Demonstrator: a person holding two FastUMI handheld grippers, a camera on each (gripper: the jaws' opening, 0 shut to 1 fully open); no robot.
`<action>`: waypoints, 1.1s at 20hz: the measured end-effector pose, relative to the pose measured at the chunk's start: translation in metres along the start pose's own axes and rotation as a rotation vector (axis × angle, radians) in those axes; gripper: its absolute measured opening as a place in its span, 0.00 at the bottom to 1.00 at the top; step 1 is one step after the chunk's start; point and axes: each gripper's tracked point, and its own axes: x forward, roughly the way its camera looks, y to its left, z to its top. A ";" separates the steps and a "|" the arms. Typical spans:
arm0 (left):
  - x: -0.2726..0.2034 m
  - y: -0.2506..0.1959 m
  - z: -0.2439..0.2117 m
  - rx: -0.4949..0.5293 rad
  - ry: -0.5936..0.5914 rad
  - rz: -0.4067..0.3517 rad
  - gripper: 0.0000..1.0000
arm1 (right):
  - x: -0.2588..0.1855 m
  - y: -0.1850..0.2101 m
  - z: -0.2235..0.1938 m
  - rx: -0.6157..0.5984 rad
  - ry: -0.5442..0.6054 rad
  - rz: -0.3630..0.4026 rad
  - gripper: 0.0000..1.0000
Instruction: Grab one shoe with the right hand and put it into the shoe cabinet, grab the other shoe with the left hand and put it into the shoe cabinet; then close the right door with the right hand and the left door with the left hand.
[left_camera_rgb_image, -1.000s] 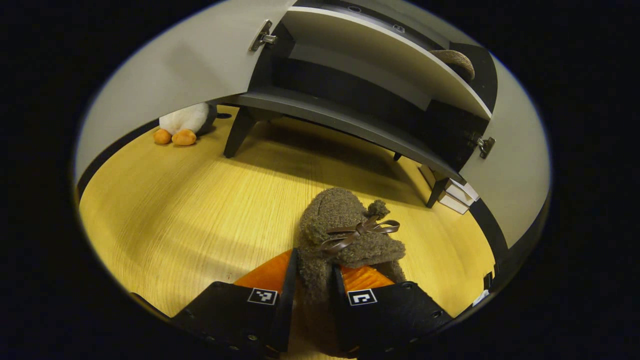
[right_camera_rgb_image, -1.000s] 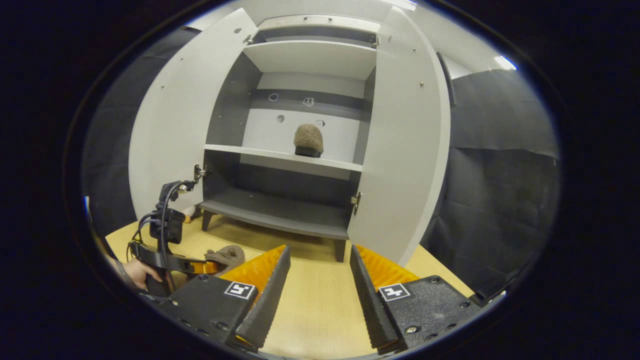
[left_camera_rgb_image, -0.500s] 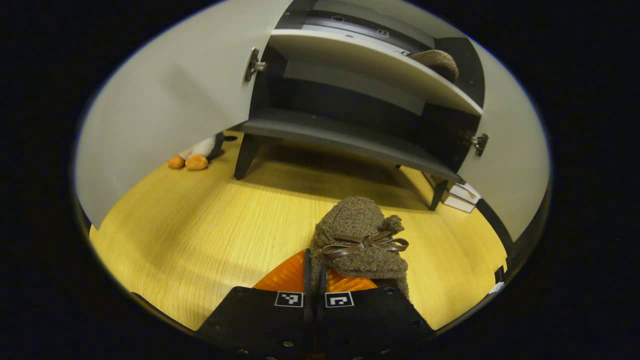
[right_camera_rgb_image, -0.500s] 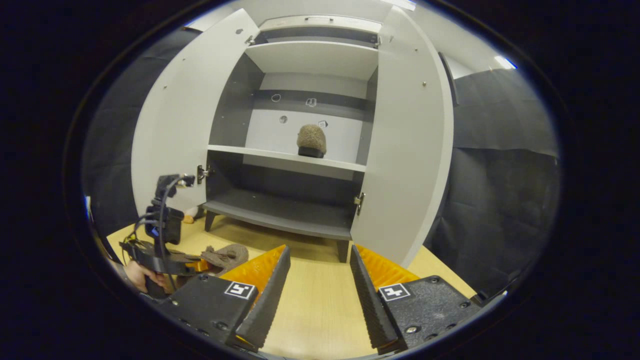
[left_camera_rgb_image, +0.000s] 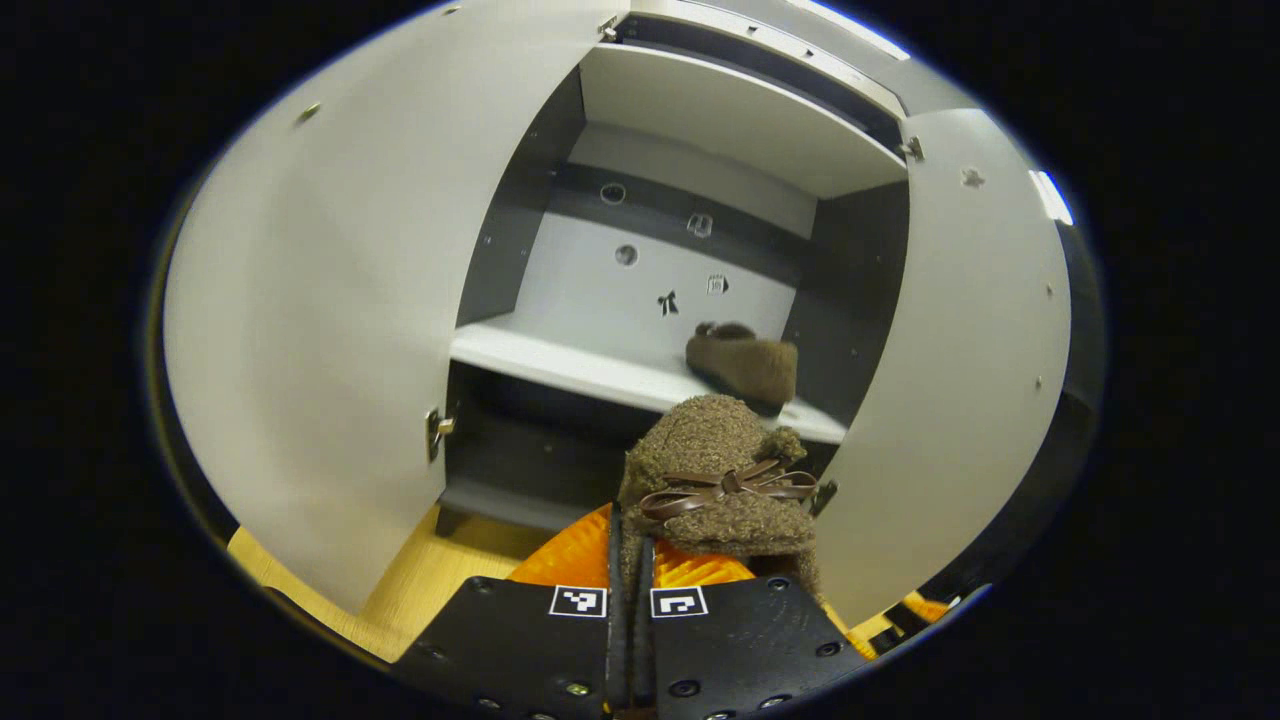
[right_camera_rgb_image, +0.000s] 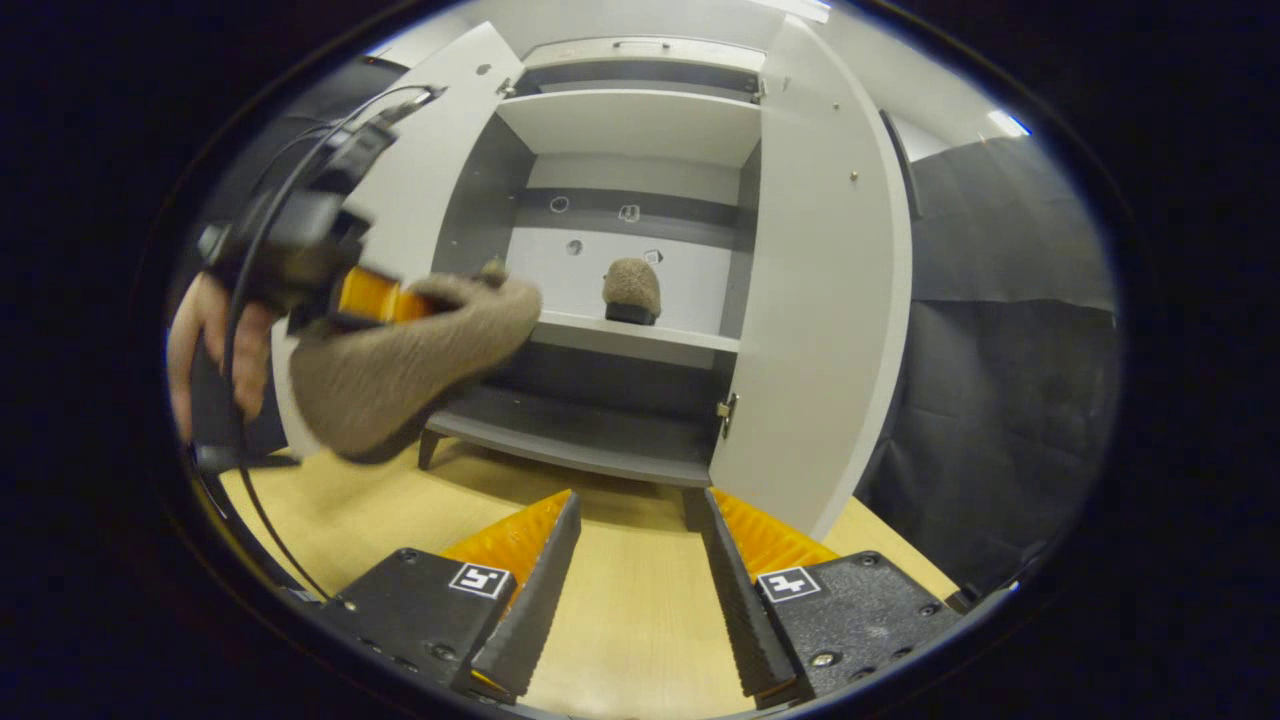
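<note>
Gripping brown fuzzy slipper by heel: left gripper, fingers pressed together on fabric, slipper raised off floor before open shoe cabinet. Brown ribbon bow on top. Second slipper on white middle shelf, right side, near right door. Left door wide open. Right gripper low over wooden floor, fingers spread, empty. Black-white square markers on finger bases; no legible writing.

shoe: fuzzy cloth, glossy ribbon | cabinet: matt, smooth | floor: wood
</note>
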 end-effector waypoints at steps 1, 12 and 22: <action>0.019 0.000 0.025 0.002 -0.026 0.009 0.02 | -0.001 0.000 -0.001 0.000 -0.001 0.000 0.76; 0.257 0.066 0.106 -0.006 0.126 0.226 0.02 | -0.010 -0.032 -0.015 0.025 0.025 -0.094 0.76; 0.287 0.079 0.087 -0.141 0.321 0.282 0.07 | -0.015 -0.052 -0.028 0.063 0.054 -0.140 0.76</action>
